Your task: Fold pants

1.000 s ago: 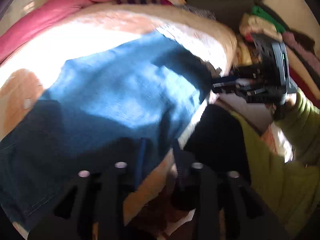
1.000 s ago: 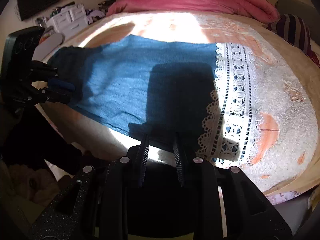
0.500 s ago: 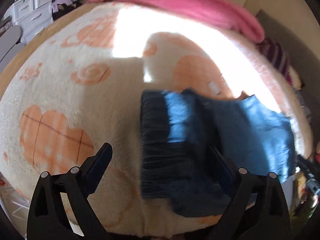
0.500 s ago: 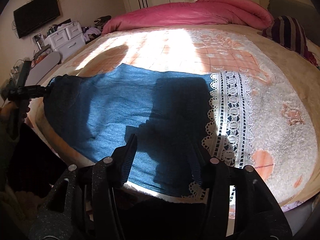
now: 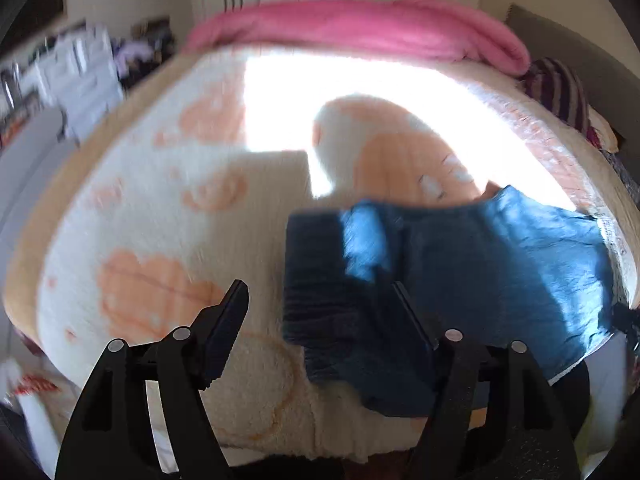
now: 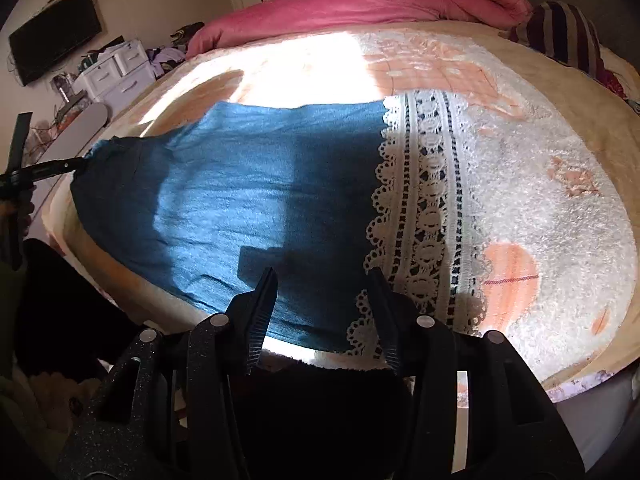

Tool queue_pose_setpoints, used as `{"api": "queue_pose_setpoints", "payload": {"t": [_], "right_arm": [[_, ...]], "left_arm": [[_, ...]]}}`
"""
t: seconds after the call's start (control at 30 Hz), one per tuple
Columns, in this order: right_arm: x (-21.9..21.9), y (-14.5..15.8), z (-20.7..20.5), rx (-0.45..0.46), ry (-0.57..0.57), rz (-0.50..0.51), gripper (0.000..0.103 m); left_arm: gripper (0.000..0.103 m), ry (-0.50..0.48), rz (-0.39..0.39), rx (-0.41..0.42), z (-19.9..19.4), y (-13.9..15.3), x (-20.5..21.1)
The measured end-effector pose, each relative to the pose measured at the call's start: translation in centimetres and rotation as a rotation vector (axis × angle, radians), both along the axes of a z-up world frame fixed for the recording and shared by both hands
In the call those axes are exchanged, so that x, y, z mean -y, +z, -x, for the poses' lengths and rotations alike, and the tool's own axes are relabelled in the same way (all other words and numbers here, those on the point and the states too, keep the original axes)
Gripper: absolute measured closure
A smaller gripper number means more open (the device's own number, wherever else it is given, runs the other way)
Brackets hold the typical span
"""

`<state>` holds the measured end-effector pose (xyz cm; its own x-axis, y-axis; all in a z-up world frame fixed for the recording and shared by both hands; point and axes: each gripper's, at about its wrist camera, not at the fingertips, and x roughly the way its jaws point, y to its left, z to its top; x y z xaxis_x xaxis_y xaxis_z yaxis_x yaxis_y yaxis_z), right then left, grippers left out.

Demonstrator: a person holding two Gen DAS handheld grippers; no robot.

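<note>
Left gripper (image 5: 320, 320) had its jaws spread wide, nothing between them, hovering over the near edge of the bed. Its right finger (image 5: 412, 324) overlapped the dark waistband end of the pants (image 5: 460, 272) in view; contact could not be told, frame was motion-blurred. In the right wrist view the same gripper showed at 9 o'clock as a thin black finger whose tip met the dark waist corner of the pants.

Right gripper (image 6: 322, 300) also stood wide open, holding nothing, aimed across the bed from the near edge. Left finger (image 6: 260, 308) sat over the blue cloth, right finger (image 6: 384, 316) over the white lace hem (image 6: 420, 208).

One pair of pants (image 6: 248, 200), blue, lay flat and spread out on the blanket (image 6: 560, 220), waist toward 9 o'clock, lace hem toward 3 o'clock, near edge hanging just at the bed edge at 6 o'clock.

Count beyond that: one cream blanket with orange shapes, one pink duvet (image 6: 360, 4) rolled along 12 o'clock, one striped pillow (image 6: 564, 32) at 2 o'clock, one white drawer unit (image 6: 116, 72) and one wall TV (image 6: 56, 36) at 10 o'clock.
</note>
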<state>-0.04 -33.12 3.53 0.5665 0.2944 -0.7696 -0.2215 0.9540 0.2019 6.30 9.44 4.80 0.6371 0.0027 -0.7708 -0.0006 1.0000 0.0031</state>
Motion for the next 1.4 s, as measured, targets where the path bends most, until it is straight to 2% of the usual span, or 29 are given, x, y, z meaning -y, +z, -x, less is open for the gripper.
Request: {"api": "queue_pose_setpoints", "payload": {"t": [0.03,0.07,0.13,0.27,0.37,0.43,0.5,0.57,0.67,0.77,0.83,0.97,1.0,1.13,1.27,1.37,1.4], "right_arm": [[0.0,0.6,0.2,0.030,0.005,-0.012,0.062],[-0.1,1.1,0.2,0.052,0.010,-0.021,0.062],[-0.4,1.6,-0.1,0.074,0.025,-0.033,0.059],[-1.2,0.8,-1.5,0.030,0.032,-0.015,0.058],[-1.0,-1.3,-1.9,-0.074,0.003,0.003,0.052],[-0.7,-1.6,-1.5,-0.061,-0.002,-0.016,0.052],[-0.9,-1.4,-1.3,-0.065,0.013,-0.003,0.052],[-0.8,-0.6,-1.2,-0.059,0.020,0.003,0.052],[0.7,2.0,-1.9,0.028,-0.011,-0.008,0.051],[3.7,4.4,-4.7,0.067,-0.104,-0.030,0.051],[5.6,5.0,-7.4,0.052,-0.154,-0.052,0.051],[8.1,4.1,-12.6,-0.032,-0.193,-0.131,0.053],[8.3,3.7,-13.6,-0.051,-0.197,-0.139,0.057],[8.4,1.4,-16.8,-0.120,-0.191,-0.156,0.058],[7.9,-1.4,-18.0,-0.199,-0.159,-0.143,0.059],[8.2,-2.1,-17.6,-0.178,-0.141,-0.168,0.062],[8.2,-2.1,-17.4,-0.170,-0.133,-0.176,0.066]], "left_arm": [[0.028,-0.025,0.011,0.041,0.3,1.2,0.7],[0.017,-0.062,0.045,0.063,0.4,2.2,1.8],[0.013,-0.164,0.141,0.070,-0.3,2.7,4.2],[0.013,-0.398,0.176,-0.047,-2.5,-0.2,11.9],[0.013,-0.488,0.139,-0.152,-3.6,-4.0,15.7],[0.013,-0.508,0.075,-0.220,-3.8,-7.1,16.9],[0.012,-0.557,-0.002,-0.169,-2.9,-7.8,17.8],[0.013,-0.563,0.011,-0.188,-3.2,-7.2,17.5],[0.013,-0.556,0.081,-0.164,-4.2,-5.3,16.8],[0.013,-0.545,0.091,-0.129,-6.6,-3.6,16.9],[0.013,-0.540,0.110,-0.118,-8.6,-2.7,17.3],[0.013,-0.520,0.155,-0.115,-12.3,-2.7,18.4],[0.013,-0.512,0.180,-0.118,-13.2,-3.1,18.4],[0.013,-0.477,0.259,-0.164,-15.9,-4.6,18.3],[0.013,-0.453,0.294,-0.209,-16.9,-6.5,18.3],[0.013,-0.439,0.328,-0.224,-17.5,-7.4,18.4],[0.013,-0.437,0.326,-0.224,-17.4,-7.6,18.7]]}}
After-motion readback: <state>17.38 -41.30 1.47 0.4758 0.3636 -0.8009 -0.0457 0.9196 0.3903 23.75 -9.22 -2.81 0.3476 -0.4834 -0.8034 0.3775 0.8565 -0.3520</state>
